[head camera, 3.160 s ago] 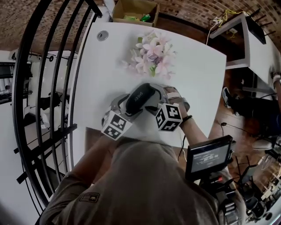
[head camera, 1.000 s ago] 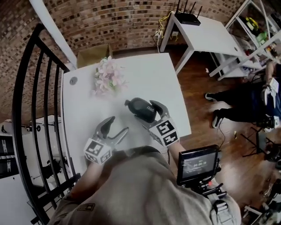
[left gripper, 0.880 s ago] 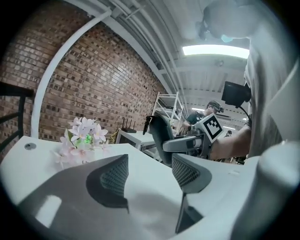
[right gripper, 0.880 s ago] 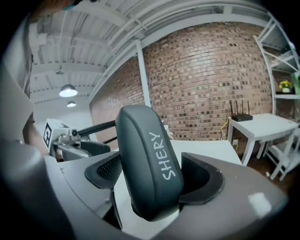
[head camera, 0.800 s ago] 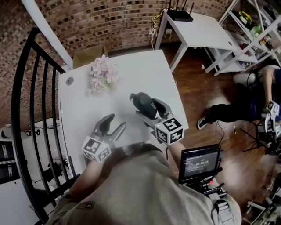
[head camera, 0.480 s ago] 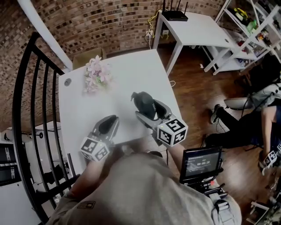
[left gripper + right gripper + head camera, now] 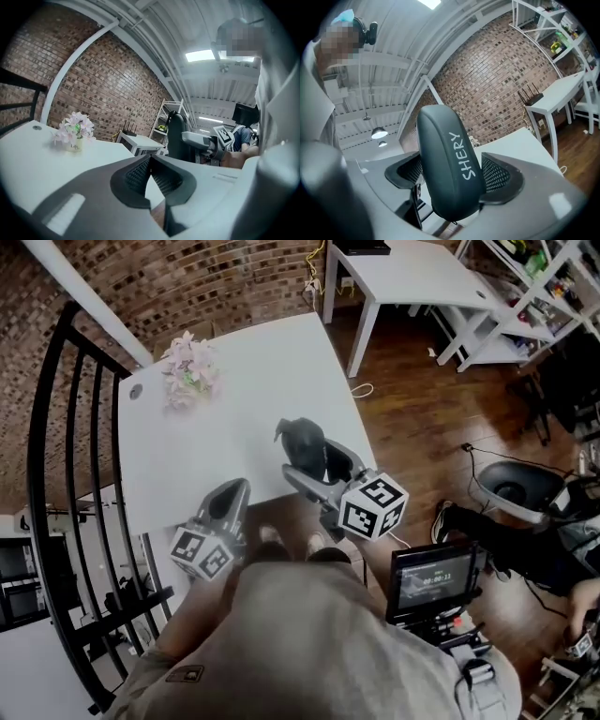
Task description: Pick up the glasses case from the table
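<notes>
1. The dark grey, oval, hard-shell glasses case (image 7: 304, 441) (image 7: 449, 164) stands nearly upright between the two jaws of the right gripper (image 7: 317, 457) (image 7: 453, 177). The jaws are spread wide, and their ribbed pads (image 7: 498, 175) clamp the case by its two long sides.
2. The glasses case is held up in the air over the near right corner of the white rectangular table (image 7: 234, 390). Its far end pokes out past the fingertips.
3. The left gripper (image 7: 236, 493) (image 7: 150, 165) is to the left of the case and does not touch it. Its jaws have just been closing and now meet pad to pad, with nothing between them.
4. At the far left of the table, a small white pot (image 7: 75, 145) holds a bunch of pale pink flowers (image 7: 190, 366) (image 7: 75, 126).
5. White capitals run along the length of the case and read "SHERY".
6. The pot carries a short dark word that looks like "Life", though it is small.
7. A small dark screen (image 7: 436, 576) sits near the person's right side. It shows lit figures too small to read.
</notes>
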A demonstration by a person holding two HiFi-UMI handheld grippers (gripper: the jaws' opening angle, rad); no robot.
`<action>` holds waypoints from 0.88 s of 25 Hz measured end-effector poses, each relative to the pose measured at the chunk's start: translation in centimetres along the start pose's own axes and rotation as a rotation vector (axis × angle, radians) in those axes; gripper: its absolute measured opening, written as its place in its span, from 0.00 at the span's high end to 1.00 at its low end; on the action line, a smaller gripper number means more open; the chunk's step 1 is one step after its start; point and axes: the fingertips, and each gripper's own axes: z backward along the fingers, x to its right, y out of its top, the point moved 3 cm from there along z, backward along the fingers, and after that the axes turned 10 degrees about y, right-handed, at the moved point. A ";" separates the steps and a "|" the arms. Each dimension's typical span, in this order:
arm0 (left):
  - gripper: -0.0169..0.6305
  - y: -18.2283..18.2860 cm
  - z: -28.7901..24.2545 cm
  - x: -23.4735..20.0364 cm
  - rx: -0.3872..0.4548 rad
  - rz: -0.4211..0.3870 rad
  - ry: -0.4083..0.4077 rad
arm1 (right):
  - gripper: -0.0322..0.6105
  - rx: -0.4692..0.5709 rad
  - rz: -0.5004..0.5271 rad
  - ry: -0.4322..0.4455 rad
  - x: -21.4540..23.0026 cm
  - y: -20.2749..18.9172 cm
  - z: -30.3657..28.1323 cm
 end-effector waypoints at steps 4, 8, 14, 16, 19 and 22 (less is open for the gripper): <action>0.97 -1.4 0.8 1.1 -0.025 0.015 -0.024 | 0.32 0.015 -0.008 0.000 -1.2 -0.7 1.4; 0.97 -1.1 0.8 2.0 -0.033 0.014 -0.072 | 0.31 0.043 -0.003 -0.023 -2.4 -0.5 2.4; 0.97 -1.7 2.2 1.9 -0.042 0.036 -0.078 | 0.31 0.048 -0.021 -0.049 -3.8 -1.5 2.8; 0.97 -1.9 2.6 1.6 -0.043 0.038 -0.078 | 0.31 0.046 -0.019 -0.052 -4.0 -1.7 2.6; 0.97 -1.8 2.9 1.3 -0.040 0.042 -0.076 | 0.31 0.050 -0.011 -0.054 -4.2 -1.8 2.4; 0.97 -1.4 3.2 1.2 -0.038 0.038 -0.077 | 0.31 0.041 -0.002 -0.059 -4.3 -1.8 2.2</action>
